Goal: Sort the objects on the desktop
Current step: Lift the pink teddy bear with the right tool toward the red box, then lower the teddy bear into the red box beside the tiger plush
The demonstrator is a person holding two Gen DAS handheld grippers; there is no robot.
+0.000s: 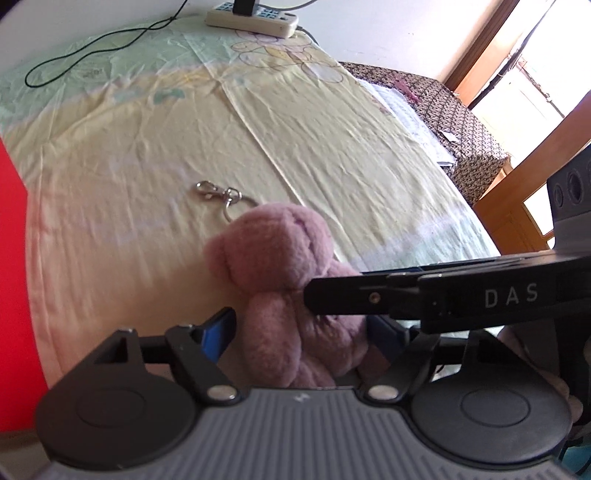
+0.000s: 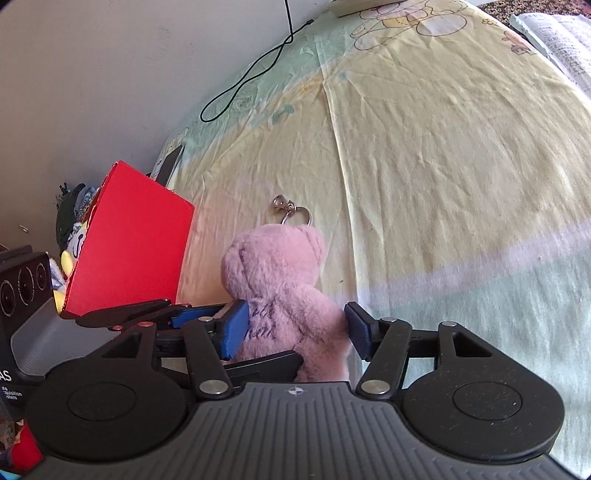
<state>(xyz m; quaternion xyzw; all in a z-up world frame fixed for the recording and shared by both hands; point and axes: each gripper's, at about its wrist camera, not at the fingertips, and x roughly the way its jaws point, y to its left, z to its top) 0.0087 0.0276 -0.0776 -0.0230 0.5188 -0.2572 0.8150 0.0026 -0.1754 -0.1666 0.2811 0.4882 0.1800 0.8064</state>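
Pink plush bear [image 2: 284,291] w/ a metal keyring clasp [image 2: 291,210] sat on the yellow-green sheet [image 2: 443,166] covering the table, just right of a red box [image 2: 133,251] holding other toys. Right hand-held gripper [image 2: 295,328]: blue pads either side of the bear's body, left pad touching, right pad apart, so not clamped. Left hand-held gripper [image 1: 295,332] straddled it too, jaws open. Power strip [image 1: 251,16] & black cable [image 1: 92,48] lay at far edge.

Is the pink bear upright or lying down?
Upright: the pink bear sits on the sheet, head uppermost, keyring behind it.
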